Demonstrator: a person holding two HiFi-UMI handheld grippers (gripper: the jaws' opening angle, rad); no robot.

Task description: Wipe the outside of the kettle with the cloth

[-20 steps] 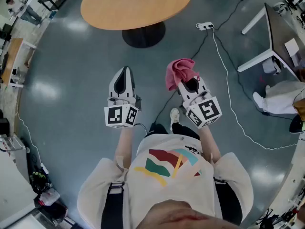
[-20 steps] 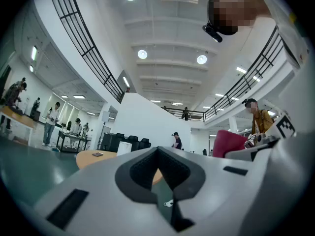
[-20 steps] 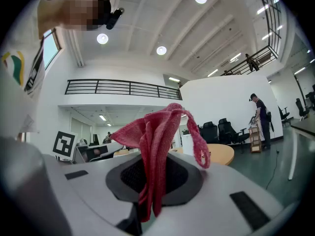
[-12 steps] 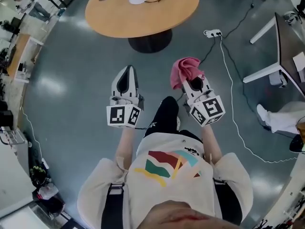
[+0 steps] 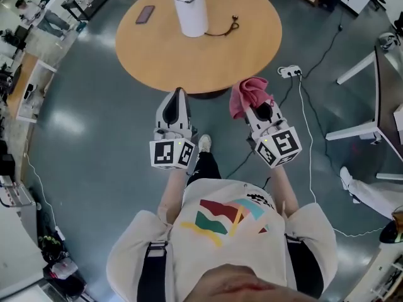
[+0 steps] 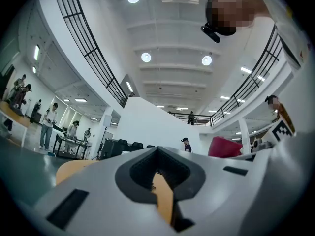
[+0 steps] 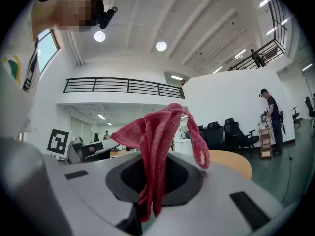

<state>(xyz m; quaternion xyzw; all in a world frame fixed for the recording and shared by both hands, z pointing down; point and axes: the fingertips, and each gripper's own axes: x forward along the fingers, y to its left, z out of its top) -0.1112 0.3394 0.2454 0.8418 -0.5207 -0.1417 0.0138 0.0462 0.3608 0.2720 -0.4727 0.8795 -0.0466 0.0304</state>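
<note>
Kettle (image 5: 191,10) stands upright on the far part of the round bench (image 5: 252,55), with its cord (image 5: 225,29) trailing to its right and a phone (image 5: 145,14) to its left. We stand on the floor just short of the bench edge, both claws held out in front and well apart from the kettle. Right claw (image 5: 257,109) is clamped on the pink cloth (image 5: 249,93). In the right gripper view the cloth is pinched between the jaws and bunches up above them, with a loop hanging to the right. Left claw (image 5: 179,96) has its jaws together and nothing in them; the left gripper view shows only a sliver of bench past the tips. We judge that the cloth is in hand and wiping is not yet started, as cloth and kettle do not touch. Left to do: close in on the bench, bring the cloth to the kettle wall and rub round the outside, maybe steadying the kettle with the left claw.
</note>
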